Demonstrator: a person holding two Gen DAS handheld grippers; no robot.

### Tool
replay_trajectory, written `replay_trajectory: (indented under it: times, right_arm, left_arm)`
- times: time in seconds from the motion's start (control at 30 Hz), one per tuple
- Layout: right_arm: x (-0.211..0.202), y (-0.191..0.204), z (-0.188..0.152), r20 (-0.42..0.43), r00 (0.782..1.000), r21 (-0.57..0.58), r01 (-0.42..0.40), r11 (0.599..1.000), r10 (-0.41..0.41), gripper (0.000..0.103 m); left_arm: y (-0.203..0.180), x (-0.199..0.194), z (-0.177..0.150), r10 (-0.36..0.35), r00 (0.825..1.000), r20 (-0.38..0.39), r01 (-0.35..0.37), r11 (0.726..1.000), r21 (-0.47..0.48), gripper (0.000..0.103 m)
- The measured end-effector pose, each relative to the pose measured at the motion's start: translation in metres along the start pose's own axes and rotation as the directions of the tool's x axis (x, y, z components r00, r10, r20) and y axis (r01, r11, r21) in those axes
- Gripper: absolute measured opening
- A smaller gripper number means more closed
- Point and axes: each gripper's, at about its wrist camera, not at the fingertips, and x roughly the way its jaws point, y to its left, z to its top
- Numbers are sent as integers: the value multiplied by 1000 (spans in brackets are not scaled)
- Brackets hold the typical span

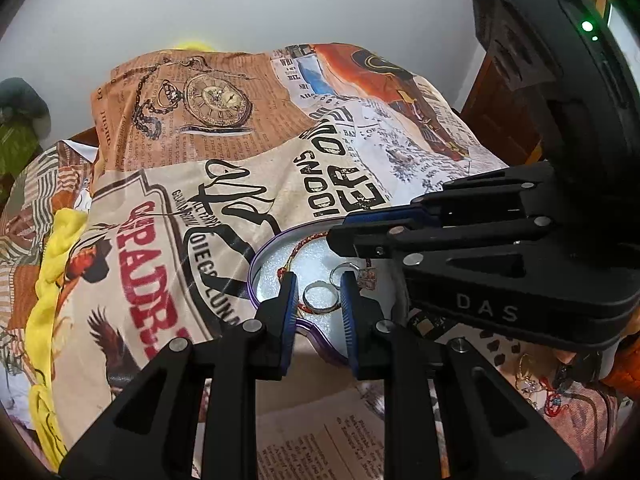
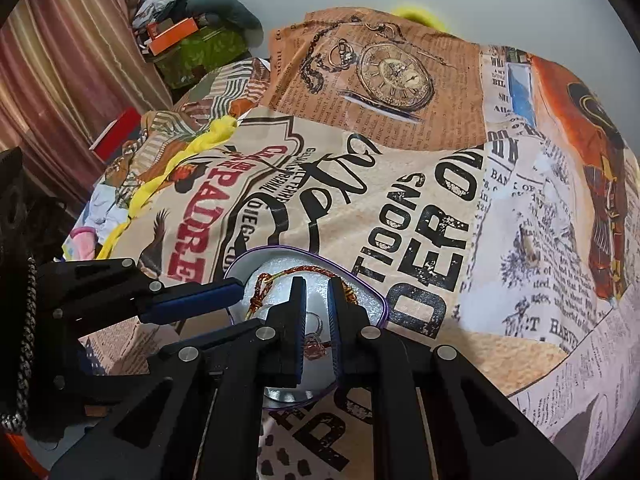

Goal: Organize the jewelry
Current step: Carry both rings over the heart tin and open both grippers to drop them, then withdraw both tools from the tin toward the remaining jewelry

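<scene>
Both grippers over heart-shaped tin (image 1: pixel 256 276): left gripper (image 1: pixel 318 300) part-spread, straddling silver ring (image 1: pixel 320 296) directly beneath, nearer it; right gripper (image 2: pixel 316 336) nearly pressed together, pinching small red charm (image 2: pixel 314 350).

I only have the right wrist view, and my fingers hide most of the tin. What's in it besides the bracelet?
Observer: A silver band ring lies on the tin's white lining. In the left view it shows between the left gripper's fingers.
Operator: Anything else in there?
Observer: A thinner ring and a small square charm show just below the right gripper's tips in that view.
Operator: Any jewelry outside the tin?
Observer: Yes, a tangled pile lies on the cloth, to the tin's right in the left view.
</scene>
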Motion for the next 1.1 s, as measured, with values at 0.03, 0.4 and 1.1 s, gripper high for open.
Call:
replay_trajectory:
  times: [0.03,0.4,1.1]
  right_arm:
    - [-1,0,1,1,1000,-1,0,1000,0,9]
    - [-42,14,-7,82,993,-29,90,995,-88,34]
    - [-154,30,-90,231,958,16,172,985,-171,34]
  left_arm:
    - [0,-1,0,2,1000,-1,-2,1000,-2,20]
    - [-6,-43,-6,17,999,50,-16,1000,-16,21]
    - [-64,-139,-41,4,987,161,-12,999,47,30]
